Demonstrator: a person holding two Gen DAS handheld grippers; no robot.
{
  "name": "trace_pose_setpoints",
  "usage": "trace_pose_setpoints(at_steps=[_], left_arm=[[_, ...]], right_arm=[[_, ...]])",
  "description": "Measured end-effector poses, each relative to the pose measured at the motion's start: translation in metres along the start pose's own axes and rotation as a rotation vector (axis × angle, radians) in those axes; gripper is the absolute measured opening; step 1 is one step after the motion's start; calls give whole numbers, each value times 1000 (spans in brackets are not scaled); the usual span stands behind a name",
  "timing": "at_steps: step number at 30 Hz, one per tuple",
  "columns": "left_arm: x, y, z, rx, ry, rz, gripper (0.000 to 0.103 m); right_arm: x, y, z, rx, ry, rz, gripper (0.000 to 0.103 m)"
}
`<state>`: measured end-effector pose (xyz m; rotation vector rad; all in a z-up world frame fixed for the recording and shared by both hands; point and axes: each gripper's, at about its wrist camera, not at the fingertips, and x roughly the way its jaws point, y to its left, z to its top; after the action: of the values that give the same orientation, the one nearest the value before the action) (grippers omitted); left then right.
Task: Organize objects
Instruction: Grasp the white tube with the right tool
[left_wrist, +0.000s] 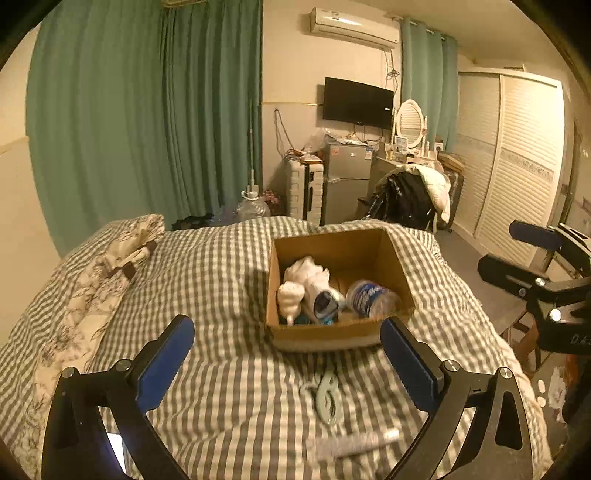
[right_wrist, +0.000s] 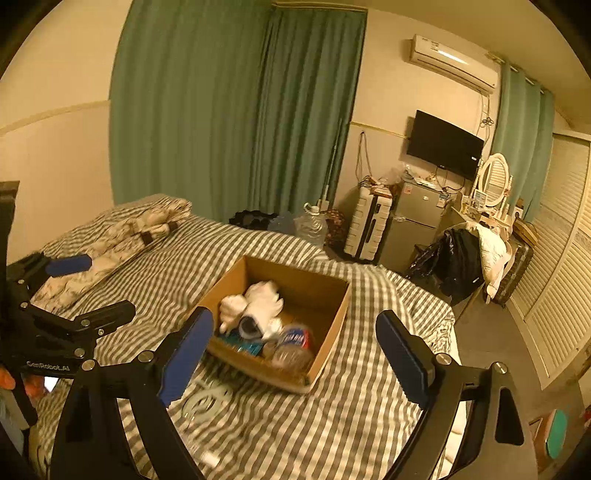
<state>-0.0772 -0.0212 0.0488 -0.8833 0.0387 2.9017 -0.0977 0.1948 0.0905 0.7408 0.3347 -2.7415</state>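
Blue-padded fingers (left_wrist: 166, 365) spread | checked bedsheet (left_wrist: 229, 387) | cardboard box (left_wrist: 332, 332)

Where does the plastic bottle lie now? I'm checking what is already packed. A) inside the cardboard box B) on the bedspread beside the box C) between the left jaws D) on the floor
A: the plastic bottle lies on its side inside the cardboard box, next to white cloth.

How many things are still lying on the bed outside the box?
2, both near the box: a pale loop-shaped thing just in front of it, and a blurry tube-like thing closer still. Others may be hidden behind the left claw.
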Motion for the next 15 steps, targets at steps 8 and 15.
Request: trace_pose_setpoints(at_steps=[8, 15], left_arm=[[3, 8, -65, -85, 59, 44, 103], [37, 21, -108, -128, 162, 103, 103]], right_arm=[[19, 32, -68, -20, 114, 87, 90], [68, 57, -128, -10, 281, 197, 90]])
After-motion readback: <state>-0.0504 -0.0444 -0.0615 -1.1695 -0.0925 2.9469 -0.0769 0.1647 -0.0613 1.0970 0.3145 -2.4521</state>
